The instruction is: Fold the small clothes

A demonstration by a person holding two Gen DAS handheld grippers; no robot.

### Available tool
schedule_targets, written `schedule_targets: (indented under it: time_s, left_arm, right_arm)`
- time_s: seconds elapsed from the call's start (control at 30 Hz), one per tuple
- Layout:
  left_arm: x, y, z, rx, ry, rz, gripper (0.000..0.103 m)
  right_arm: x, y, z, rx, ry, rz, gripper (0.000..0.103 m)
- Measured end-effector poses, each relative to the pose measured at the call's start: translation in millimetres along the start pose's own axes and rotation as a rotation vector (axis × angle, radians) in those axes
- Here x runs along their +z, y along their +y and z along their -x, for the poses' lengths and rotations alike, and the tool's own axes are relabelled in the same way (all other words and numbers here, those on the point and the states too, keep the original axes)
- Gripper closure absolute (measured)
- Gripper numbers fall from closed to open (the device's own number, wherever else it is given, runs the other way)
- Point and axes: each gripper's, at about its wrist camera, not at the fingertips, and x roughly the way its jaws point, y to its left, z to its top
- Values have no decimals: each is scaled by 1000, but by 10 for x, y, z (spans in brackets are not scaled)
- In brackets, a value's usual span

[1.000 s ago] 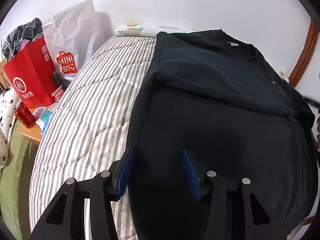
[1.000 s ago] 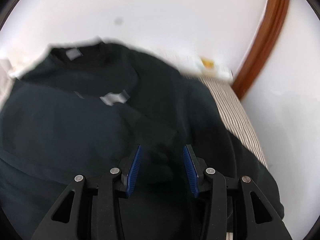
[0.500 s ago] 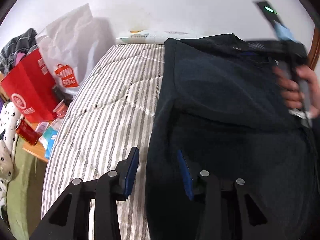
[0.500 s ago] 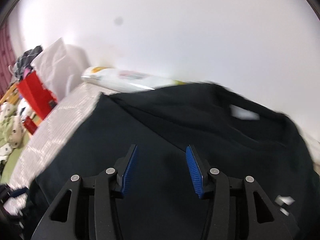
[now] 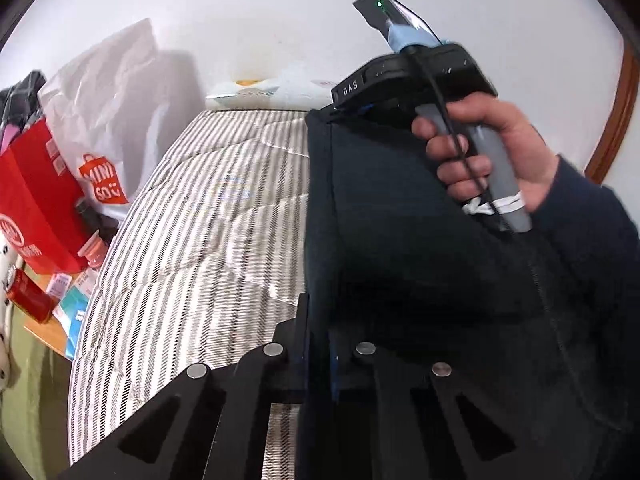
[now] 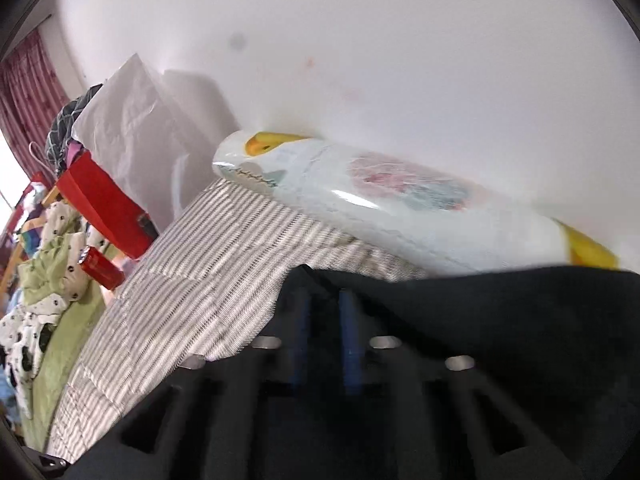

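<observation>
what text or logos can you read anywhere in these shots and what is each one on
"MINI SO" with an orange bag logo: on the white shopping bag.
"DAS": on the black body of the right gripper, seen from the left wrist.
White round logo and characters on the red paper bag: cut off, unreadable.
Red can and the small packets beside it: print too small.
Plastic-wrapped pack: picture only, blurred.

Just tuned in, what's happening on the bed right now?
A person is folding a black sweatshirt on the striped bedcover, a handheld gripper in each hand. The left gripper has just closed on the garment's near left edge. The right gripper, gripped by the person's hand, has just closed on the far left corner of the same edge. Both ends look pinched, ready to carry that side across. Bags and clutter sit beside the bed.
</observation>
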Motion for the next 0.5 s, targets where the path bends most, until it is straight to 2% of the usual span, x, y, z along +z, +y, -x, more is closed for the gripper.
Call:
schedule_targets:
  time_s: [0.13, 0.27, 0.4, 0.5]
  left_arm:
    - [-31, 102, -4, -5, 6, 12, 96]
    - [-59, 135, -42, -26, 24, 40, 96]
    - [-43, 114, -35, -12, 40, 51, 93]
    - [-53, 114, -7, -3, 51, 62, 92]
  right_arm:
    - [69, 87, -36, 19, -32, -1, 94]
    - [37, 164, -142, -29, -34, 21, 93]
    - [5, 141, 50, -34, -55, 3, 84]
    - [-108, 89, 362, -81, -79, 22, 75]
